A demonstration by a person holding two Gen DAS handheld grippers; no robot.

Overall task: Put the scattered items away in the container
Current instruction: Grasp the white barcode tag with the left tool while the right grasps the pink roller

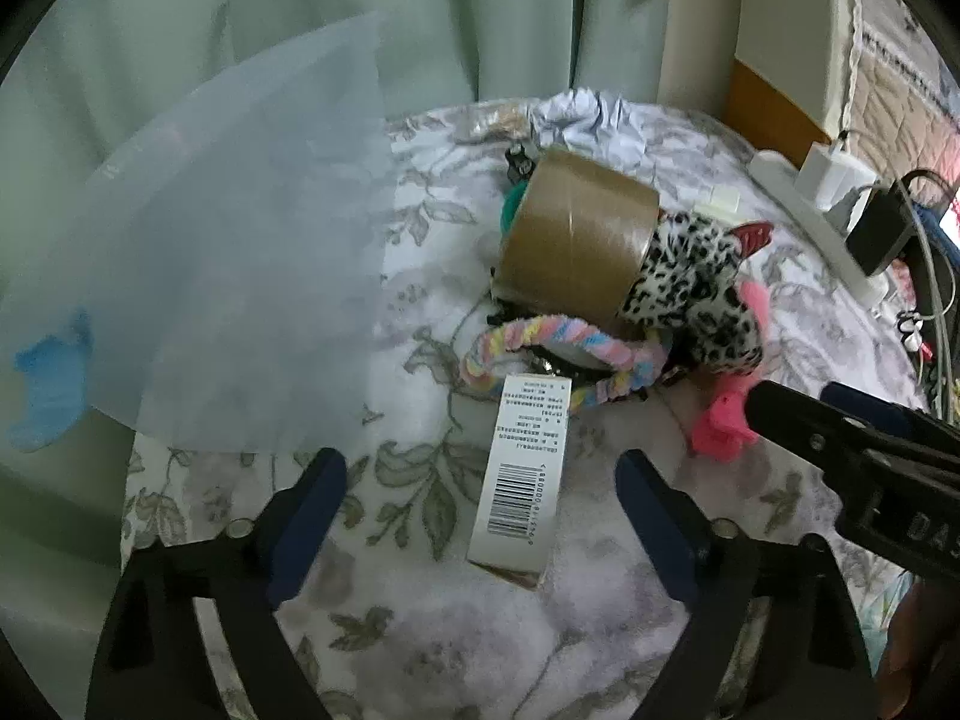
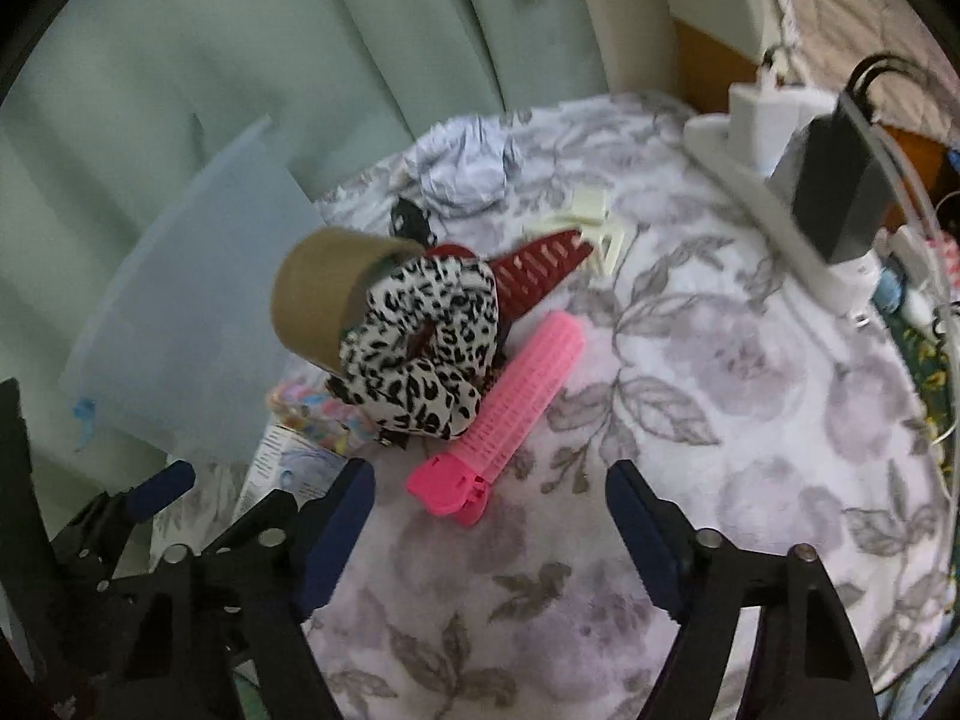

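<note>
Right gripper hung released, nothing betw. its fingers, w/ the pink hair clip just beyond, long axis slanting near-left to far-right. Left gripper also released, over the barcode box. Right hand nearer the clip.

Left gripper sits low in its frame, jaws wide apart, empty, tilted steeply downward. Right gripper likewise gapes empty, angled down, at lower centre.
</note>
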